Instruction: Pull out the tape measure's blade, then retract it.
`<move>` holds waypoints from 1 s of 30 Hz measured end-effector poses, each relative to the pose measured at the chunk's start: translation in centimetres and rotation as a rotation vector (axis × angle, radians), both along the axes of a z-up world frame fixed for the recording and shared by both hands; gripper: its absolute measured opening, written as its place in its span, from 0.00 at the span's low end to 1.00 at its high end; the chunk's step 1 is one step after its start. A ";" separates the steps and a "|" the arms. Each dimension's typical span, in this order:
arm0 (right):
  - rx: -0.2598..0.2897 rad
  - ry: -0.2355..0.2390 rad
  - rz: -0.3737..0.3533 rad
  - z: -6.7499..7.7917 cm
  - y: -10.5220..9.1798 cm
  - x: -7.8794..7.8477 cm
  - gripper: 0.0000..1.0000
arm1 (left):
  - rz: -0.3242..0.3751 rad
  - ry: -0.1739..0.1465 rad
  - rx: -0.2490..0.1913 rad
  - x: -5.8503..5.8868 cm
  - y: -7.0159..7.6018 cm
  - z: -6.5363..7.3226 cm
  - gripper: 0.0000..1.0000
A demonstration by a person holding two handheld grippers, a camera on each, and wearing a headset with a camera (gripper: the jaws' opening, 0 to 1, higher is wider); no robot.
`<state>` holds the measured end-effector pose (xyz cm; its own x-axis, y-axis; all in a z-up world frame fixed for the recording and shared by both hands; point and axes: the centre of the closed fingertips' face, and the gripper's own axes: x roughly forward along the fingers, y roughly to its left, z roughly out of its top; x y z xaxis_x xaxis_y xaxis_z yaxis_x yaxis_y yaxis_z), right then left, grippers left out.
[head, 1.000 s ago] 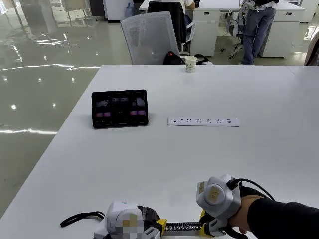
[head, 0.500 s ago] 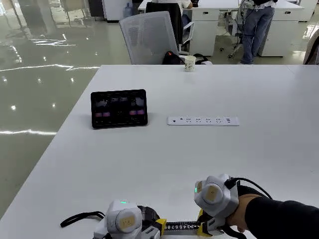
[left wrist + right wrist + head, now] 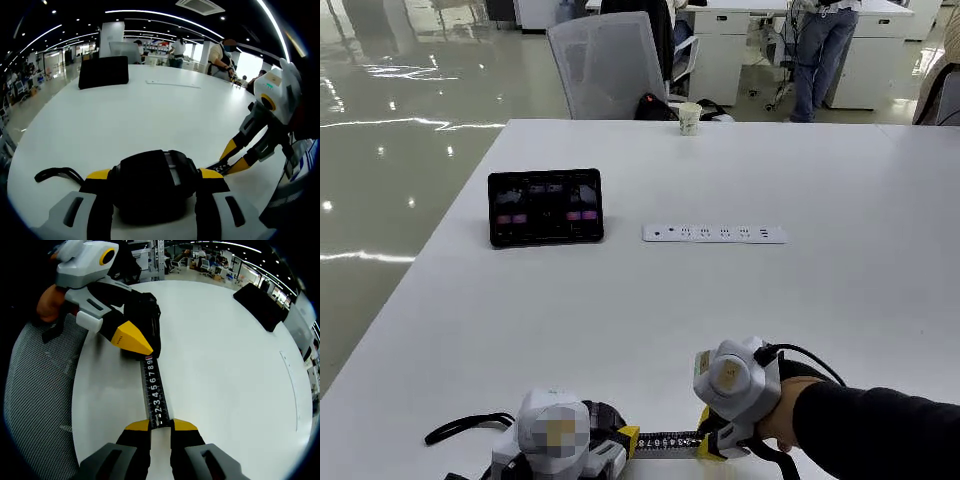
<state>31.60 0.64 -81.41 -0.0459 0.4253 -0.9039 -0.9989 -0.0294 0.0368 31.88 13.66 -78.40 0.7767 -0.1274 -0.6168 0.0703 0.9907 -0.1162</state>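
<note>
1. The left gripper (image 3: pixel 155 176) is closed on the tape measure (image 3: pixel 152 192). The black case sits between its two fingers (image 3: pixel 97 175), touches both, and rests on the white table (image 3: pixel 620 300). The strap (image 3: pixel 55 175) lies loose on the outer side of one finger.
2. The right gripper (image 3: pixel 161 427) is pinched on the end of the blade (image 3: pixel 154 385). The tip is held between its fingers, and the strip runs straight forward from them to the mouth of the case.
3. Only a short piece is out. The marks from 2 to 9 can be read between the two pairs of fingers.
4. Compared with one second ago, the whole head view has shifted, but that is the camera moving. The gap between the two grippers looks nearly the same, perhaps slightly smaller; I cannot be sure.
5. My judgement is that either the pull has hardly started or the retraction is almost complete. The pictures do not decide which.
</note>
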 end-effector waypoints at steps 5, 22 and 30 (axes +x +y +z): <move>0.005 0.000 0.004 0.0 0.2 0.0 0.11 | -0.001 0.001 -0.010 0.0 0.1 0.0 0.61; 0.022 0.021 -0.027 0.1 0.7 0.0 0.11 | -0.009 0.004 -0.019 0.1 0.0 0.1 0.61; 0.035 0.025 -0.041 0.1 0.9 -0.2 0.11 | -0.018 0.005 -0.020 0.1 0.0 0.1 0.61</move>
